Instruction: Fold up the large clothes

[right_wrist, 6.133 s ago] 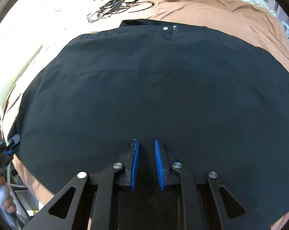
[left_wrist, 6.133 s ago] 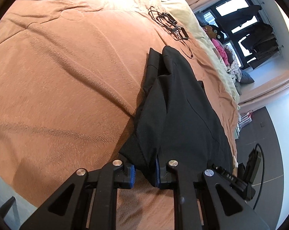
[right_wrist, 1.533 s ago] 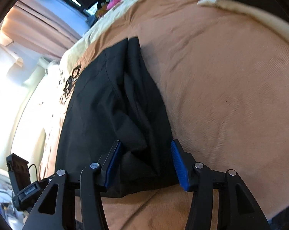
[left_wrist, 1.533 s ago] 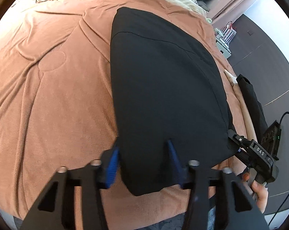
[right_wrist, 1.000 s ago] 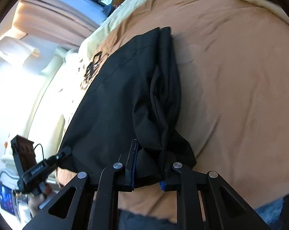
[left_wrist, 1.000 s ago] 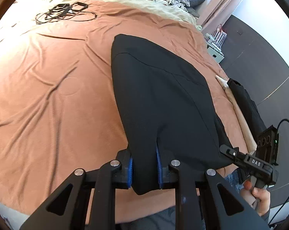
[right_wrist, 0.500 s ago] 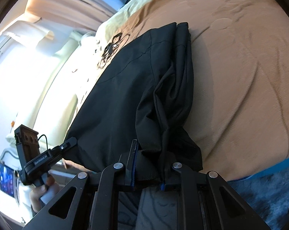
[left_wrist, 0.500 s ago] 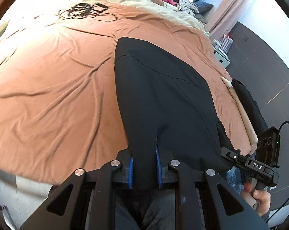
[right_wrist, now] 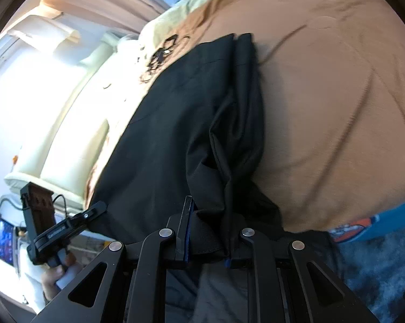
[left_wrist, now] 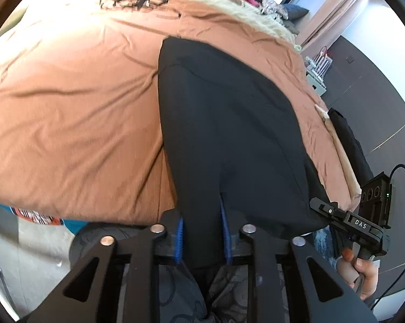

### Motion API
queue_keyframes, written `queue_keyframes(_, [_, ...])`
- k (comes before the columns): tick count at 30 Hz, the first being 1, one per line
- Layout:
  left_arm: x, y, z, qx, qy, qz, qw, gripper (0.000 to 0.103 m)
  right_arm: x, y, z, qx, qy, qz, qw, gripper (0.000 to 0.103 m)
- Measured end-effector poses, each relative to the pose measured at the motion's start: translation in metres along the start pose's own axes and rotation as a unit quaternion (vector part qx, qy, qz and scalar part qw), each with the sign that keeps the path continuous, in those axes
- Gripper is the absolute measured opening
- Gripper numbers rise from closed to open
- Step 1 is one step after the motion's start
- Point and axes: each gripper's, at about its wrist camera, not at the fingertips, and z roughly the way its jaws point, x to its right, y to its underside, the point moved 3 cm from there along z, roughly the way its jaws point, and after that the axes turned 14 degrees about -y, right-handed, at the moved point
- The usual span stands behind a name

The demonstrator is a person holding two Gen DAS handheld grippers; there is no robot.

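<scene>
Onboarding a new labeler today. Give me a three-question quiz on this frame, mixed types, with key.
1. True or false: the left gripper is shut on the near edge of the black garment.
2. What does the garment lie on? A) wooden floor B) brown bedspread C) glass desk
3. What lies on the bed beyond the garment's far end?

Key:
1. True. The right gripper clamps the same near edge too.
2. B
3. A tangle of black cables.
</scene>
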Motion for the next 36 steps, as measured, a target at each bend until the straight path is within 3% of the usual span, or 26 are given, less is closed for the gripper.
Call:
queue_keyframes(5, [-0.010, 0.003, 0.015, -0.029, 0.007, -0.021, 0.9993, 0.042, 0.006, 0.005, 0.000, -0.001, 0.024, -0.002, 1.000, 0.019])
queue_keyframes(7, [-0.017, 0.000, 0.015, -0.033, 0.017, -0.036, 0.9987, 0.042, 0.008, 0.006, -0.003, 0.000, 0.038, -0.004, 0.999, 0.021])
queue_keyframes(11, [-0.030, -0.009, 0.007, -0.015, 0.017, -0.052, 0.9984, 0.042, 0.015, 0.007, -0.024, 0.010, 0.073, -0.016, 0.997, 0.042])
queue_keyframes(15, [-0.042, -0.023, 0.010, -0.004, 0.016, -0.076, 0.9970, 0.042, 0.013, -0.005, -0.040, 0.024, 0.083, -0.026, 0.996, 0.045])
queue_keyframes(23, [-0.043, -0.046, 0.043, -0.015, 0.036, -0.095, 0.9947, 0.042, 0.010, -0.047, -0.046, 0.039, 0.046, -0.022, 0.998, 0.048])
queue_keyframes(27, [-0.038, -0.062, 0.057, -0.021, 0.044, -0.094, 0.9944, 0.042, 0.014, -0.071, -0.032, 0.042, 0.034, -0.013, 0.998, 0.075])
queue_keyframes(33, [-0.033, -0.090, 0.080, -0.037, 0.037, -0.090, 0.9945, 0.042, 0.038, -0.102, 0.012, -0.002, 0.019, 0.012, 1.000, 0.077])
queue_keyframes(36, [-0.033, -0.103, 0.087, -0.041, 0.033, -0.089, 0.9946, 0.042, 0.051, -0.117, 0.033, -0.024, 0.014, 0.018, 0.999, 0.087])
